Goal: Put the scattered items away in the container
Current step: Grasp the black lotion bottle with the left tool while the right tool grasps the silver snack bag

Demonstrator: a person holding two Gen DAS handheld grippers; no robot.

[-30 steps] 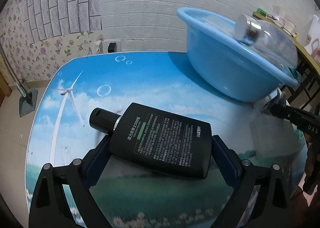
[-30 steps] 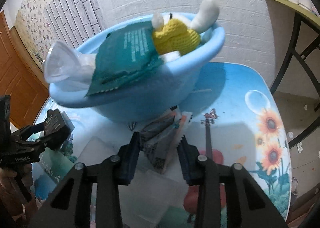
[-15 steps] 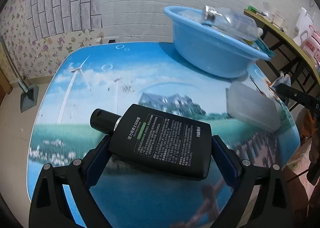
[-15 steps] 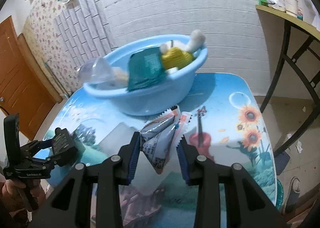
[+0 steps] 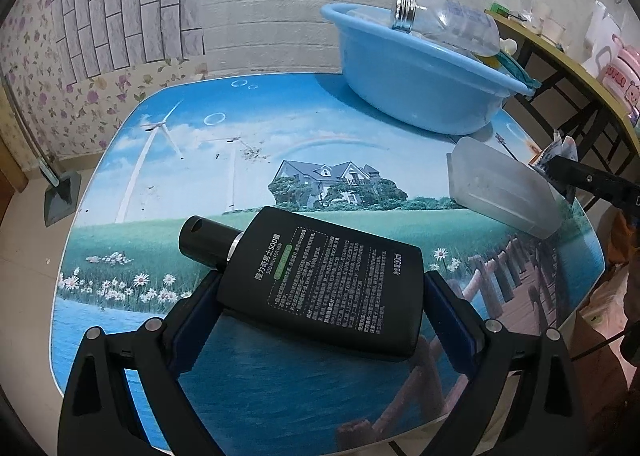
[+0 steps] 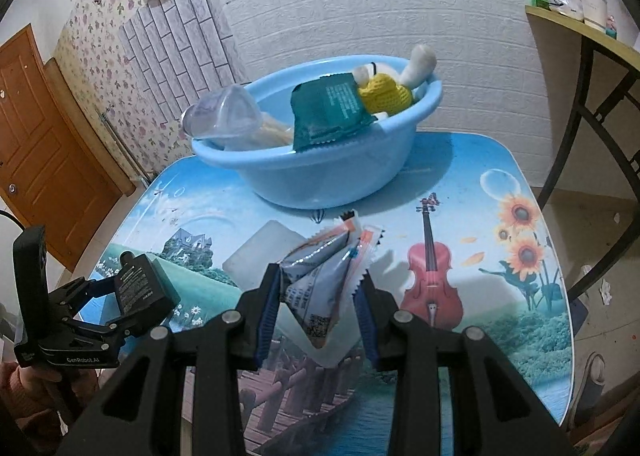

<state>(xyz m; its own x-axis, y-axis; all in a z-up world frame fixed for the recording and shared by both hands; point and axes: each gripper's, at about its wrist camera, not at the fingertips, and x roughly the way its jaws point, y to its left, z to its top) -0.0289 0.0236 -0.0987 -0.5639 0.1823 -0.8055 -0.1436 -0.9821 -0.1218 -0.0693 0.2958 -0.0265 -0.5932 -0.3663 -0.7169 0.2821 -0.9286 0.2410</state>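
My left gripper (image 5: 320, 296) is shut on a flat black bottle (image 5: 320, 280) and holds it above the near part of the table; it also shows in the right wrist view (image 6: 136, 292). My right gripper (image 6: 318, 296) is shut on silver snack packets (image 6: 320, 280), held above the table. The blue basin (image 6: 320, 172) stands at the far side and holds a clear bottle (image 5: 448, 16), a green packet (image 6: 328, 104) and a yellow plush toy (image 6: 386, 90). A translucent plastic box (image 5: 504, 192) lies on the table between the grippers and the basin.
The table (image 5: 280, 144) has a printed landscape cover. A dark-framed side table (image 6: 592, 68) stands to the right. A brick-pattern wall is behind, and a wooden door (image 6: 44, 128) is at far left.
Both grippers have pulled back and up from the basin, each keeping its item. The basin now looks farther away and more of the table shows.
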